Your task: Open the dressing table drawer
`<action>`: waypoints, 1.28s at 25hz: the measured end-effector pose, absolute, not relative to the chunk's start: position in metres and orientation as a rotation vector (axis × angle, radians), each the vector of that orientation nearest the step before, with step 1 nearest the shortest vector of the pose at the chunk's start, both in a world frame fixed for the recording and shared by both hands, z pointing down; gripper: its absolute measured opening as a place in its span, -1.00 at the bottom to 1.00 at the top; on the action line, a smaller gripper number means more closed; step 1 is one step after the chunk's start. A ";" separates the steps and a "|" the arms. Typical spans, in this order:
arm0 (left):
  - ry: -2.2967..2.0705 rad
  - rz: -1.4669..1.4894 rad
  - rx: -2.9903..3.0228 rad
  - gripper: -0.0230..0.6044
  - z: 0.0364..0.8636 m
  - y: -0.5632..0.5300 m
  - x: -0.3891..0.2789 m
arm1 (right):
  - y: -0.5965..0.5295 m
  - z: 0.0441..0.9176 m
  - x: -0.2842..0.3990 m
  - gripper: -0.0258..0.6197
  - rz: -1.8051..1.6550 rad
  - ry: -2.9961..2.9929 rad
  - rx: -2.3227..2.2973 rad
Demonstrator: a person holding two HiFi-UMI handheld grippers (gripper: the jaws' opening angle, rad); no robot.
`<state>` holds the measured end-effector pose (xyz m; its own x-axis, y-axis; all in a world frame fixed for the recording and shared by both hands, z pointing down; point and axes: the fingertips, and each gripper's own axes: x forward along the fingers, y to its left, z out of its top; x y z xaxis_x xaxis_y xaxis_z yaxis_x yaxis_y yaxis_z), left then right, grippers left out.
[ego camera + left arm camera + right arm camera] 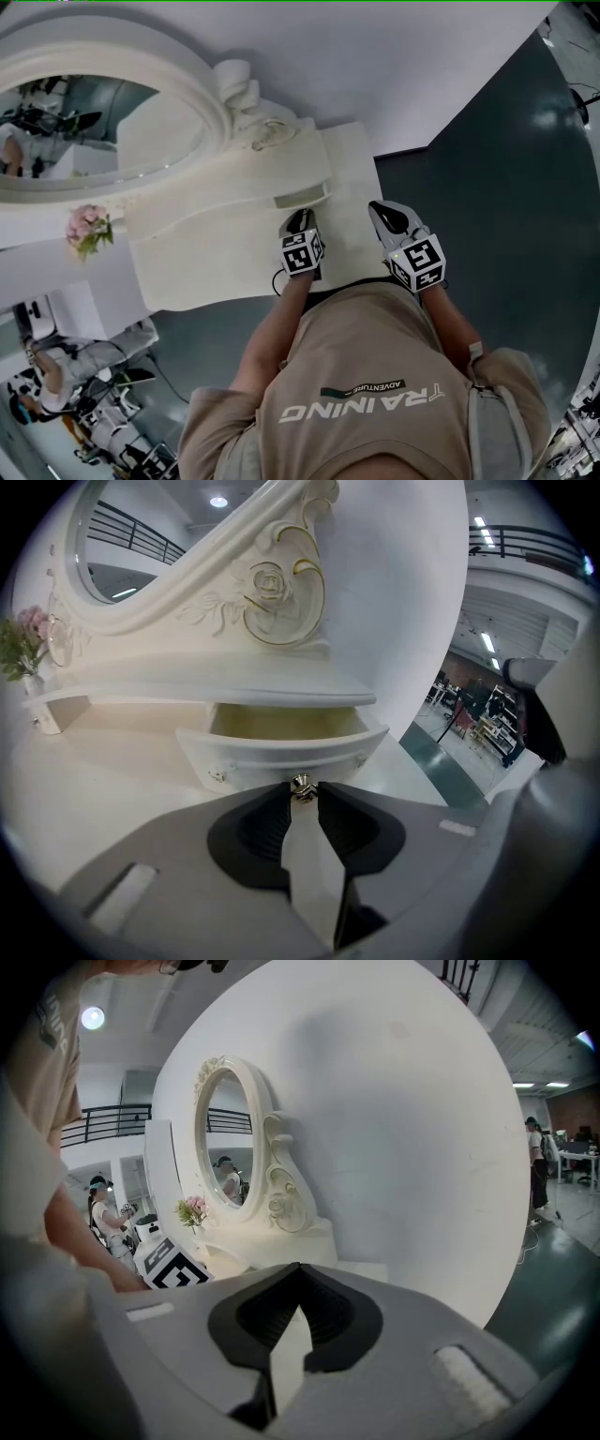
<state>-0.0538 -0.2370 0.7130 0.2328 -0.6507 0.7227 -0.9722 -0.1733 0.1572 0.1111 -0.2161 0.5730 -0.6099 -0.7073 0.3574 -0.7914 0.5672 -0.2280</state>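
Observation:
The white dressing table (pixel 103 789) carries a small drawer (pixel 281 747) under its mirror shelf, and the drawer stands pulled partly out so its pale inside shows. My left gripper (pixel 301 789) is shut on the drawer's small metal knob (pixel 301 783), which sits between the jaw tips. From the head view the left gripper (pixel 298 219) is at the drawer front (pixel 300 197). My right gripper (pixel 380 210) hovers just right of it over the table's end, away from the drawer. In its own view the right gripper (pixel 298 1269) has its jaw tips together with nothing between them.
An oval mirror (pixel 84 131) in a carved white frame rises at the table's back, with a small vase of pink flowers (pixel 87 227) beside it. A curved white wall (pixel 394 1129) stands behind. Dark floor (pixel 506 187) lies right of the table. People and equipment are at the lower left (pixel 56 375).

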 end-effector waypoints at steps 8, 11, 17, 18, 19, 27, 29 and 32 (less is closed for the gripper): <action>-1.487 0.697 1.909 -0.57 0.713 -0.232 -0.056 | -0.209 0.571 0.111 -0.91 0.543 -2.571 1.280; -1.491 0.705 1.912 -0.56 0.713 -0.230 -0.055 | -0.208 0.573 0.114 -0.91 0.555 -2.560 1.290; -1.479 0.686 1.897 -0.51 0.711 -0.216 -0.062 | -0.205 0.574 0.109 -0.91 0.577 -2.554 1.279; -1.479 0.682 1.894 -0.51 0.710 -0.214 -0.065 | -0.204 0.574 0.107 -0.91 0.579 -2.554 1.273; -1.481 0.676 1.891 -0.52 0.708 -0.211 -0.068 | -0.205 0.575 0.105 -0.91 0.580 -2.555 1.267; -1.518 0.616 1.879 -0.89 0.690 -0.194 -0.105 | -0.203 0.567 0.078 -0.91 0.548 -2.567 1.214; -1.529 0.602 1.878 -0.89 0.686 -0.190 -0.115 | -0.202 0.565 0.071 -0.91 0.539 -2.568 1.212; -1.534 0.570 1.898 -0.89 0.672 -0.186 -0.128 | -0.200 0.558 0.061 -0.91 0.523 -2.566 1.215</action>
<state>-0.1285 -0.1860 0.6723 0.2304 -0.7014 0.6745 -0.9717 -0.1286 0.1982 0.0610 -0.2002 0.5584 -0.6189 -0.6906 0.3742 -0.7820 0.5865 -0.2109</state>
